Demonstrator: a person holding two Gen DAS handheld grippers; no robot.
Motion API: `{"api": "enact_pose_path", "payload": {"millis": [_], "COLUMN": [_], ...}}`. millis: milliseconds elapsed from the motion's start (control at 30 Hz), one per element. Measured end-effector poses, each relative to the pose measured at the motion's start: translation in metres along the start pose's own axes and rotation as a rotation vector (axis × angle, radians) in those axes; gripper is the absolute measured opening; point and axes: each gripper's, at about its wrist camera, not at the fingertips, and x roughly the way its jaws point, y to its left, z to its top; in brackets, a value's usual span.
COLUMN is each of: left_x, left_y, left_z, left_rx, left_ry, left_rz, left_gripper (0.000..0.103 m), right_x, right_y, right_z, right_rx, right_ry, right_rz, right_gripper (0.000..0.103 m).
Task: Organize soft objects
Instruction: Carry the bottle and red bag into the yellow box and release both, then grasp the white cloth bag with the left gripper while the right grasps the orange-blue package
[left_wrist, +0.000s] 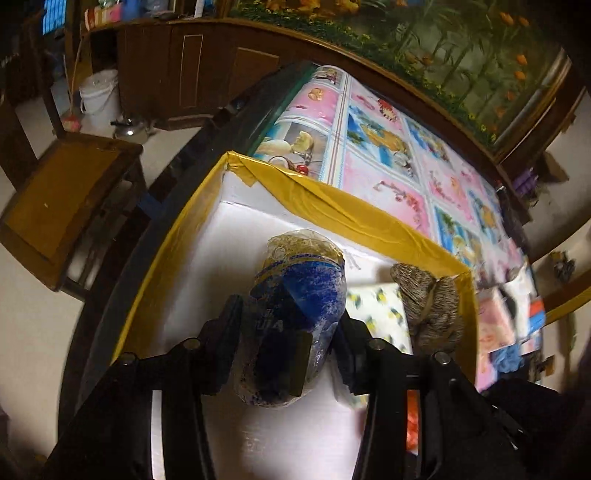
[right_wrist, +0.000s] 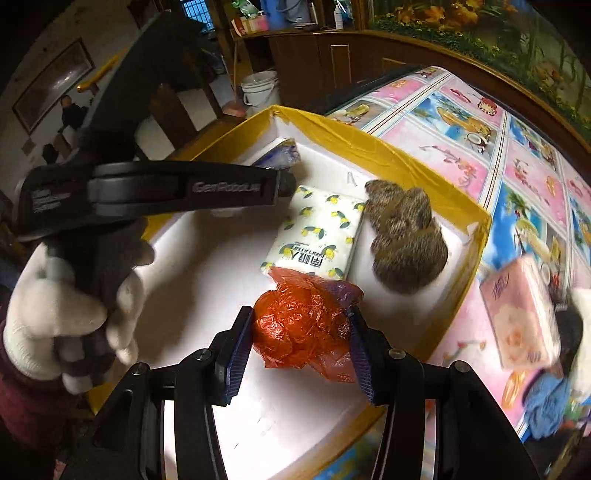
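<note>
- The left gripper (left_wrist: 288, 350) has a blue-printed clear plastic bag of pale fibre (left_wrist: 295, 314) between its jaws; whether the pads press it I cannot tell.
- The right gripper (right_wrist: 301, 350) clenches a crumpled red plastic bag (right_wrist: 303, 328) above the white yellow-taped box (right_wrist: 406, 162).
- Ahead of those jaws lie a lemon-print tissue pack (right_wrist: 317, 232) and a brown knitted bundle (right_wrist: 406, 236).

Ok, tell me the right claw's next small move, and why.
Probably lower a little and open: the right claw grips the red plastic bag above bare floor of the box, just short of the tissue pack.
</note>
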Motion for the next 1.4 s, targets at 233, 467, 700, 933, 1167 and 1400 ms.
{"api": "enact_pose_path", "payload": {"millis": [233,467,700,933,1167,1400], "left_x": [-0.019,-0.061,-0.113,-0.125,-0.094,-0.074], "left_y": [0.005,0.005,-0.054,-0.132,-0.192,-0.234], "left_z": [-0.009,-0.032,-0.072,-0.115,-0.145,-0.164], "left_rx": [-0.1,-0.159,-0.057,0.107,0.199,0.282], "left_ry": [-0.013,-0.098,-0.231,-0.293,-0.171,-0.104], "left_rz": [-0.073,-0.106,-0.154,-0.171,-0.199,-0.172], "left_gripper": [0.055,0.062,0.065,0.069,0.069,0.069], "right_x": [0.016,-0.046,-0.157,-0.237,-0.258,-0.263], "right_y": [-0.003,-0.006,-0.022,-0.073,-0.142,-0.215], "right_z": [0.017,-0.02,-0.123,-0.236,-0.295,-0.295], "right_rx": [0.054,0.004,-0.012,0.113,0.342,0.474], "right_ry": [-0.046,-0.2,-0.477,-0.668,-0.614,-0.541], "right_rz": [-0.019,-0.055,-0.27,-0.565,-0.459,-0.353], "right_gripper": [0.073,0.079,0.085,0.102,0.102,0.102]}}
